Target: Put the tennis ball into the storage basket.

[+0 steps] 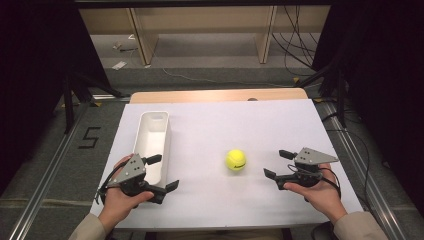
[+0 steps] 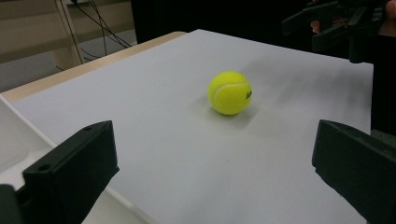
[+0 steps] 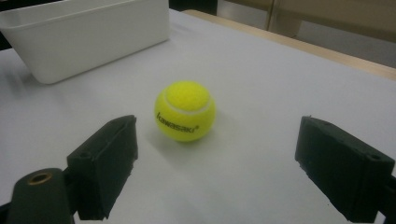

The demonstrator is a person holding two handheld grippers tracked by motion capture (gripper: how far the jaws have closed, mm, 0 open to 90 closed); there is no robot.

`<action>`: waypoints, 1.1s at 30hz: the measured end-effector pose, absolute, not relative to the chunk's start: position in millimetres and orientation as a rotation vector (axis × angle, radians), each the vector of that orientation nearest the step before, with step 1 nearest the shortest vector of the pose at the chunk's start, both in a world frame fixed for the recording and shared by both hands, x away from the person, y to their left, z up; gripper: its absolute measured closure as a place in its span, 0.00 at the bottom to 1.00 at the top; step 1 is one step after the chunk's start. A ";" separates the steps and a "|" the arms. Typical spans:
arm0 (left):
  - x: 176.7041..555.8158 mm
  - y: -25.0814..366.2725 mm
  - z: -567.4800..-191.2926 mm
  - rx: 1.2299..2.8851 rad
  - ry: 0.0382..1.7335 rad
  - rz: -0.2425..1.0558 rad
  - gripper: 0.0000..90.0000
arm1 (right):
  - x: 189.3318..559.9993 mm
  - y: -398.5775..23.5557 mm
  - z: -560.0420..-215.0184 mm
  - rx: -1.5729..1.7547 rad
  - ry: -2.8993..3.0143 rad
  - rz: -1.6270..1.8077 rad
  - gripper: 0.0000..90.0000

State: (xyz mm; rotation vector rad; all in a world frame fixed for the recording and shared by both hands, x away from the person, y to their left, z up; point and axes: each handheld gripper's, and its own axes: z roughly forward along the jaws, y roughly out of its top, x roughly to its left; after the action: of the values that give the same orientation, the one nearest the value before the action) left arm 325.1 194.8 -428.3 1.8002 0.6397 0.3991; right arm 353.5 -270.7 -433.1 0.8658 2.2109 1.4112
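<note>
approach step: right hand-held gripper jaws spread wide, nothing grasped, aimed at yellow tennis ball resting just ahead on white tabletop. left hand-held gripper likewise released, beside white bin. next, probably: ease forward to straddle ball, then clench.
</note>
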 end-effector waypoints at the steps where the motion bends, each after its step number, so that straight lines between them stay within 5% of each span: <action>1: 325.0 194.7 -428.3 1.801 0.636 0.396 0.00 | 353.4 -270.5 -433.0 0.867 2.211 1.412 0.15; 33: 323.9 194.8 -427.6 1.802 0.632 0.400 0.00 | 392.3 -212.5 -446.4 0.779 2.377 1.348 0.05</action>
State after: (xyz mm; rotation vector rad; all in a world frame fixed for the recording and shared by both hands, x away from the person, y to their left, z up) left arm 323.9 194.8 -427.6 1.8016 0.6316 0.4001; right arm 392.3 -212.5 -446.4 0.7789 2.3767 1.3476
